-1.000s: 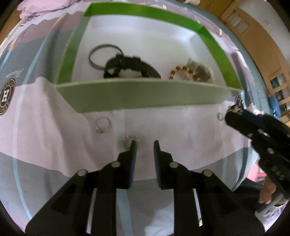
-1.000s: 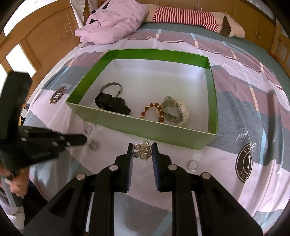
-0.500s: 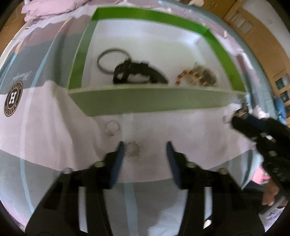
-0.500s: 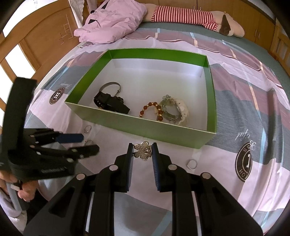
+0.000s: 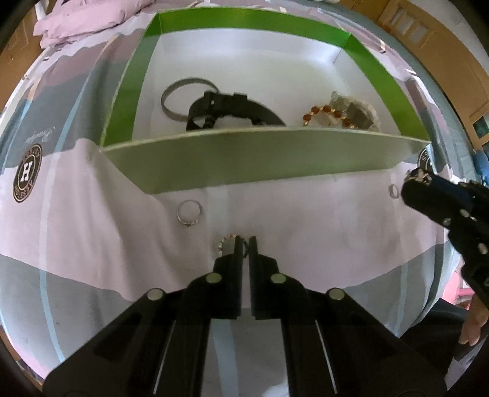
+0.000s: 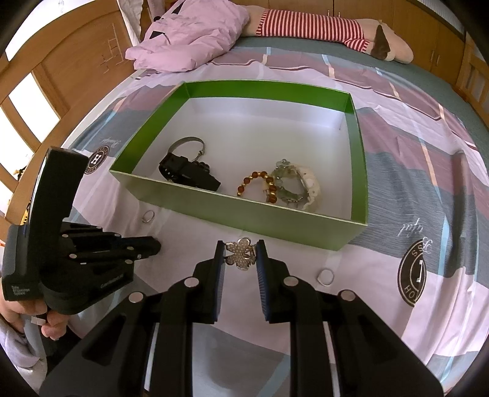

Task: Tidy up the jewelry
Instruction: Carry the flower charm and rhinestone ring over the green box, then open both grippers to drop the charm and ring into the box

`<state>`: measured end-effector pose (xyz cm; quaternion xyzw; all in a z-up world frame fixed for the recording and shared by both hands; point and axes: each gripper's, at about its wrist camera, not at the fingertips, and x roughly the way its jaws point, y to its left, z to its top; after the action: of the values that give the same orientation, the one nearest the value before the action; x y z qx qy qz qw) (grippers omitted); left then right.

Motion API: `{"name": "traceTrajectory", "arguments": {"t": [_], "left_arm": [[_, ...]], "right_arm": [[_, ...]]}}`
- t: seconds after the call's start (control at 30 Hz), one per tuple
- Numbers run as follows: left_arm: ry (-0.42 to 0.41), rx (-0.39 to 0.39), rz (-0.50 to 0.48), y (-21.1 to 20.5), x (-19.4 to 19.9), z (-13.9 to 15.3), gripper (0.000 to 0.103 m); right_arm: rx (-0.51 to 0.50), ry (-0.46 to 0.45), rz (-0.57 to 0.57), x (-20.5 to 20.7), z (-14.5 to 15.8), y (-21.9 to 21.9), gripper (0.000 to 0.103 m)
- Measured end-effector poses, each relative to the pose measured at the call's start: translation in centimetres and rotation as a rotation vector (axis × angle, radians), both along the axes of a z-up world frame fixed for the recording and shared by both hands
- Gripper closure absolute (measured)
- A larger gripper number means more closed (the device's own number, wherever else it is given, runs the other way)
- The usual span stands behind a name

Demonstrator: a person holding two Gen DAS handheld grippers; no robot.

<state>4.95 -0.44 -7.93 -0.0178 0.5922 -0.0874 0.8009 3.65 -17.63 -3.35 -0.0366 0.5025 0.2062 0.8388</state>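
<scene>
A: Status on the jewelry?

B: My left gripper [image 5: 243, 244] is clamped on the edge of a small studded ring [image 5: 226, 243], low on the bedsheet [image 5: 321, 220] just in front of the green box [image 5: 244, 158]. My right gripper [image 6: 240, 254] is clenched on a flower brooch [image 6: 240, 253], held between both fingers, also in front of the box's near wall.

A: What's loose?

B: Plain ring [image 5: 189, 211] on the sheet, left of my left gripper, near the wall. Another ring [image 6: 326, 277] right of my right gripper.

A: In the box?

B: Black watch [image 6: 188, 174] touching a metal bangle [image 6: 187, 146] on the left side. Bead bracelet [image 6: 258, 184] against a pale bracelet pile [image 6: 295, 186] on the right.

A: Around it?

B: Pink pillow [image 6: 189, 39] and a striped plush [image 6: 321, 24] at the far end of the bed.
</scene>
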Motion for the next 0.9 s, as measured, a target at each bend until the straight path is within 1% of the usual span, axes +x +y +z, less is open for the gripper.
{"name": "traceTrajectory", "arguments": {"t": [0.2,0.23,0.3,0.47,0.57,0.63,0.7,0.73,0.77,0.83,0.87,0.9], "left_arm": [[-0.024,-0.026,-0.004,0.3,-0.5,1.2,0.100],[-0.030,-0.035,-0.003,0.9,-0.8,1.6,0.100],[-0.042,-0.054,0.000,1.0,-0.8,2.2,0.100],[-0.104,-0.136,0.018,2.2,-0.9,5.1,0.100],[-0.152,-0.169,0.029,3.0,-0.3,7.0,0.100],[-0.190,-0.184,0.055,3.2,0.8,8.3,0.100],[-0.221,-0.180,0.075,3.5,1.7,9.2,0.100],[-0.250,-0.164,0.089,3.7,2.3,9.7,0.100],[-0.268,-0.152,0.096,3.6,3.0,9.9,0.100],[-0.274,-0.169,0.094,3.6,4.1,9.5,0.100],[-0.267,-0.176,0.103,3.5,4.5,9.2,0.093],[-0.257,-0.182,0.117,3.5,4.9,8.8,0.089]], "right_arm": [[0.000,-0.001,0.000,0.0,0.0,0.0,0.083],[0.000,-0.001,0.001,0.0,0.0,0.0,0.083],[0.001,-0.002,0.004,-0.1,0.0,0.0,0.083],[0.006,-0.007,0.005,0.0,0.3,-0.1,0.083],[0.018,-0.021,0.008,-0.1,0.9,-0.2,0.083],[0.035,-0.038,0.006,-0.2,1.7,-0.3,0.083],[0.058,-0.069,0.001,0.0,2.8,-0.5,0.083],[0.065,-0.082,-0.002,0.2,3.2,-0.5,0.083],[0.076,-0.099,-0.008,0.6,3.7,-0.6,0.083],[0.090,-0.118,-0.024,1.8,4.3,-0.6,0.083],[0.101,-0.125,-0.037,2.7,4.4,-0.6,0.083],[0.116,-0.128,-0.051,3.6,4.3,-0.6,0.083]]}}
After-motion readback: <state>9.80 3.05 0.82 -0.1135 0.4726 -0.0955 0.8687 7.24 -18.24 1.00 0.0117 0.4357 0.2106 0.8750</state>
